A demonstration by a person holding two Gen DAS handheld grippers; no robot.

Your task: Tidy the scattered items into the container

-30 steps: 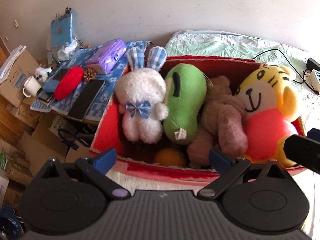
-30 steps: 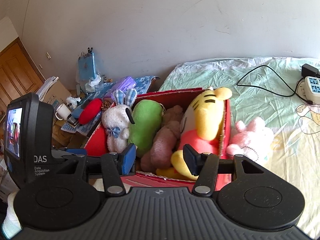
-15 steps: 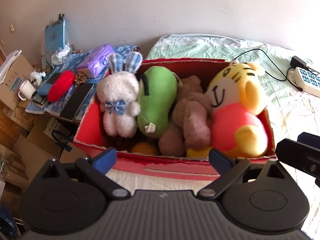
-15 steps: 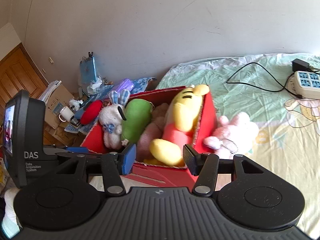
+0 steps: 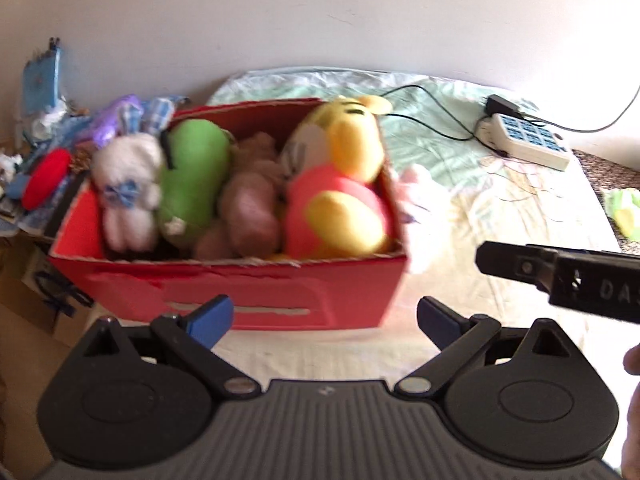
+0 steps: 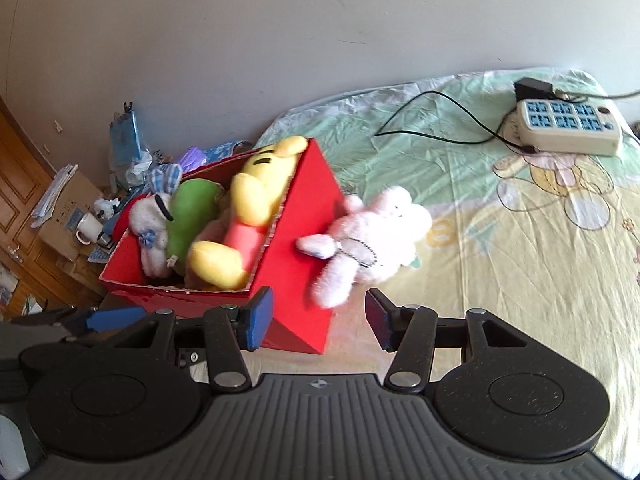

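Here a bed sheet [image 6: 500, 280], pale green and yellow with cartoon prints, covers the mattress under a plain wall [image 6: 280, 40]. A white power strip [image 6: 568, 127] with a black cable lies far back on the sheet. Beyond the bed's left edge stand cardboard boxes, a mug [image 6: 89, 227] and a wooden door [image 6: 16, 184].

The red box [image 6: 304, 240] sits at the bed's left edge, its long axis running from near left to far right in the right wrist view. It is packed with a white bunny [image 5: 128, 188], a green plush [image 5: 192, 180], a brown plush [image 5: 250, 204] and a yellow tiger [image 5: 340, 184], all upright.

The pink plush rabbit [image 6: 372, 236] lies on the sheet touching the box's right wall, head toward the far right, legs toward the camera.

The right gripper [image 6: 320, 318] hangs near the rabbit's legs, jaws apart and empty. The left gripper [image 5: 324, 316] faces the box's front wall, jaws wide and empty. To the right of the rabbit the sheet is open
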